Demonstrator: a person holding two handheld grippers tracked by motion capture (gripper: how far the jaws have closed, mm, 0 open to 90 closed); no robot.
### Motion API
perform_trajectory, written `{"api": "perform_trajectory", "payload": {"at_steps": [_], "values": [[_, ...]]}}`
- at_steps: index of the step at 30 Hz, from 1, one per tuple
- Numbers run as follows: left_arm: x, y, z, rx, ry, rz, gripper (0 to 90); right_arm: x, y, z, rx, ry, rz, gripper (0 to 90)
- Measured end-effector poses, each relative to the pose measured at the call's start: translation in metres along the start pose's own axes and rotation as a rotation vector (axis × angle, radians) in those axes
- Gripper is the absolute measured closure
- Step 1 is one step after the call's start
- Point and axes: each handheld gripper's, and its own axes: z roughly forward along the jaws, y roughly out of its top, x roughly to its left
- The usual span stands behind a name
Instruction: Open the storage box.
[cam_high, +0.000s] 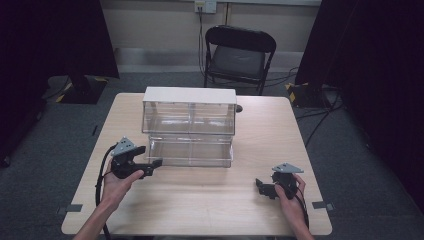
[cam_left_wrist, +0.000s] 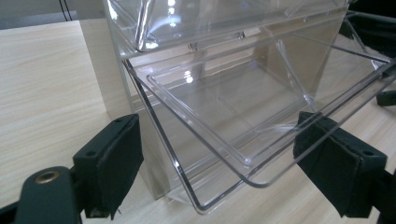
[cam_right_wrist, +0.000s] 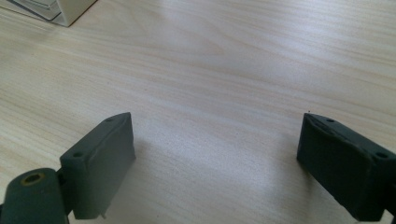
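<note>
- Clear acrylic bin unit (cam_high: 189, 131), two tiers under a white top, stands mid-table toward the far edge; both tiers look empty.
- Lower bin flap (cam_left_wrist: 261, 121) is tilted outward from the unit, its front rim hanging just above the table (cam_high: 210, 200).
- Left gripper (cam_high: 149, 167) sits at the unit's lower left corner, jaws spread, the flap's rim between them but untouched; likely placed to grip or push that flap.
- Right gripper (cam_high: 264, 188) is held well apart from the unit, near the table's near right corner, jaws spread and empty; apparently waiting.
- Left gripper view gives the tilt and the gap between pads (cam_left_wrist: 114, 163) and rim; the high view flattens this.
- Right gripper view catches just the unit's corner (cam_right_wrist: 70, 11) beyond bare wood.
</note>
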Motion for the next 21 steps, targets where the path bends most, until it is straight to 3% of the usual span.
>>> {"api": "perform_trajectory", "payload": {"at_steps": [7,11,19,21], "values": [[0.0032,0.0014,0.0031,-0.016,0.025,-0.035,15.8,0.0,0.0,0.0,0.0,0.0,0.0,10.6],[0.0036,0.0037,0.0025,-0.031,0.02,-0.037,15.8,0.0,0.0,0.0,0.0,0.0,0.0,10.5],[0.0012,0.0066,0.0044,-0.015,0.024,-0.018,15.8,0.0,0.0,0.0,0.0,0.0,0.0,10.6],[0.001,0.0071,0.0054,-0.024,0.025,-0.032,15.7,0.0,0.0,0.0,0.0,0.0,0.0,10.5]]}}
